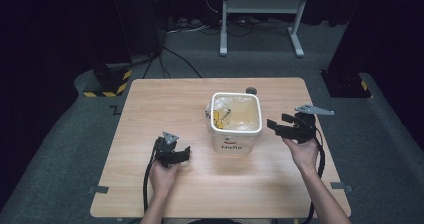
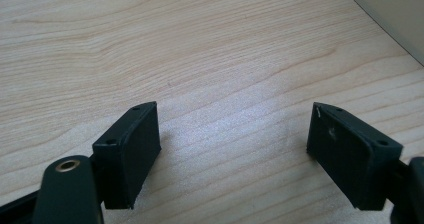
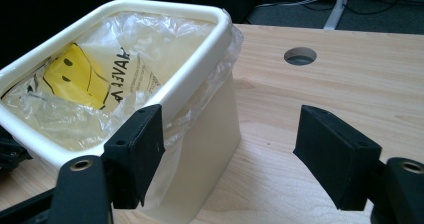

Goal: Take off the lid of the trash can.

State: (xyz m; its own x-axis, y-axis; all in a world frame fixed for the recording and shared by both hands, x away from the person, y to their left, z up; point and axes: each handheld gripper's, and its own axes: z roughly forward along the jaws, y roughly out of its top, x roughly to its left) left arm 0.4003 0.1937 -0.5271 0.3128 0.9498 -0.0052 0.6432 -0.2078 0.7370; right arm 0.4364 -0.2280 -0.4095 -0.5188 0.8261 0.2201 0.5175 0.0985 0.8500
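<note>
- Bin [image 1: 236, 129] sits mid-table with its plastic liner [image 3: 150, 74] draped over the rim.
- Right gripper [image 1: 280, 125] gapes empty beside it; grazing the loose film could drag it off.
- Left gripper [image 1: 186, 155] is open too, low over the table [image 1: 150, 114].

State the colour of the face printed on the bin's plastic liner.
Yellow face with black marks, clearest in the right gripper view.

A cream bin [image 1: 236, 134] holds a clear bag [image 3: 100, 84] printed yellow and black, on pale wood-grain table [image 1: 150, 109].
</note>
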